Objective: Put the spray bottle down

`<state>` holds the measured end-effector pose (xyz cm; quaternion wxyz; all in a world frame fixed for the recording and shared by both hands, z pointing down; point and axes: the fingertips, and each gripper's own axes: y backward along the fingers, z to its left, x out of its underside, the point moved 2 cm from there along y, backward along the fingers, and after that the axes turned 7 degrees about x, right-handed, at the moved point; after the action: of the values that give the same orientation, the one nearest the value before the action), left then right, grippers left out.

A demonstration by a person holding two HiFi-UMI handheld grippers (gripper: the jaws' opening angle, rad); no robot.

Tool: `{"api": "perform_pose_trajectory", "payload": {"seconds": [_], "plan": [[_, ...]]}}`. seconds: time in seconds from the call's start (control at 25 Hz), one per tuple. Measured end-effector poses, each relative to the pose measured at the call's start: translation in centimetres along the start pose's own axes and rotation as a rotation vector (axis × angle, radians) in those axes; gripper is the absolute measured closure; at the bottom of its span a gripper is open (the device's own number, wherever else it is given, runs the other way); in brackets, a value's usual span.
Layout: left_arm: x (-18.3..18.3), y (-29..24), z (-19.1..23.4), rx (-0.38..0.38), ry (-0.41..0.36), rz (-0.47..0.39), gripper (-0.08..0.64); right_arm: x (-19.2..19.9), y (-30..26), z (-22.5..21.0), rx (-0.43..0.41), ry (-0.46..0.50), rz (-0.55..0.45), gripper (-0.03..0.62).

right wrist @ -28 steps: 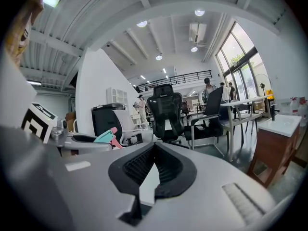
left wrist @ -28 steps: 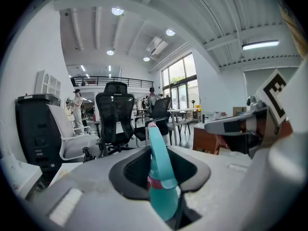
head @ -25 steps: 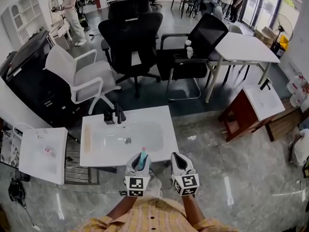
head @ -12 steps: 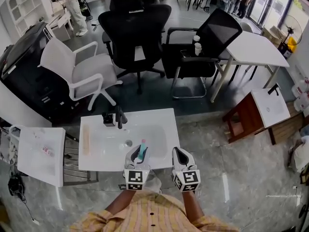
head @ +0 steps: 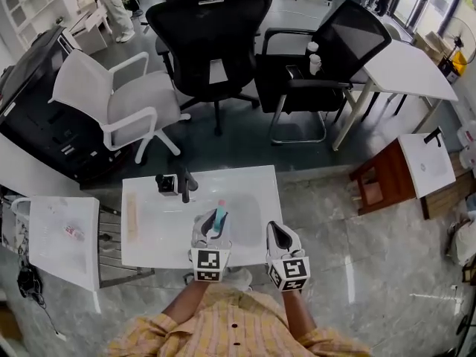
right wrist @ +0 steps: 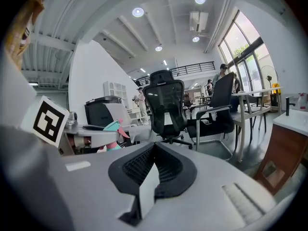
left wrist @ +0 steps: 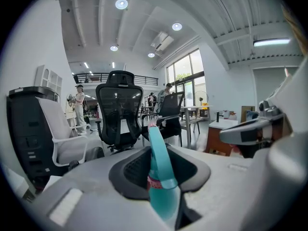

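Two grippers are side by side at the near edge of the white washbasin top [head: 152, 233], and a black faucet [head: 184, 181] stands at its far edge. The left gripper [head: 211, 222] has its jaws clamped on the teal spray bottle [left wrist: 161, 177], which is upright between them with its pink tip on top, held over the basin. The right gripper [head: 275, 230] has its jaws together with nothing between them, near the front right corner of the top.

Teal, pink-tipped spray bottle [left wrist: 159, 163]; clamped in left tongs [head: 213, 225].
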<state>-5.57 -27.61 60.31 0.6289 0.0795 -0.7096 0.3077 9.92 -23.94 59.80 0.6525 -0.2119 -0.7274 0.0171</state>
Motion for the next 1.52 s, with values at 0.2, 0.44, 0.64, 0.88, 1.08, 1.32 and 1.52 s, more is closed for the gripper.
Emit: {"api": "perform_pose_trajectory", "payload": {"seconds": [0.2,0.44,0.64,0.88,1.08,1.32,1.52], "plan": [[-0.9,-2.5,1.5,-0.008,0.001,-0.009,0.451,0.3,-1.7,-0.5,-0.008,0.003,0.030,0.592],[-1.9,-5.5,2.9,0.003,-0.010,-0.022,0.451,0.9,-3.1,-1.1,-0.008,-0.013,0.051,0.592],[-2.0,-7.8,3.7,0.003,-0.009,-0.020,0.451,1.3,-3.9,-1.7,-0.010,-0.016,0.065,0.592],[-1.4,-10.0,4.4,-0.007,-0.002,-0.007,0.451,1.6,-4.7,-2.6,-0.014,-0.010,0.080,0.592],[-0.3,-11.5,5.9,-0.032,0.023,-0.012,0.451,1.9,-5.1,-3.1,-0.012,-0.011,0.093,0.592],[0.8,-13.7,6.9,-0.039,0.049,-0.018,0.451,2.9,-5.5,-3.3,-0.011,-0.013,0.119,0.592],[1.2,-15.3,7.1,-0.025,0.037,-0.011,0.451,3.0,-5.9,-3.6,-0.006,-0.015,0.126,0.592]]}}
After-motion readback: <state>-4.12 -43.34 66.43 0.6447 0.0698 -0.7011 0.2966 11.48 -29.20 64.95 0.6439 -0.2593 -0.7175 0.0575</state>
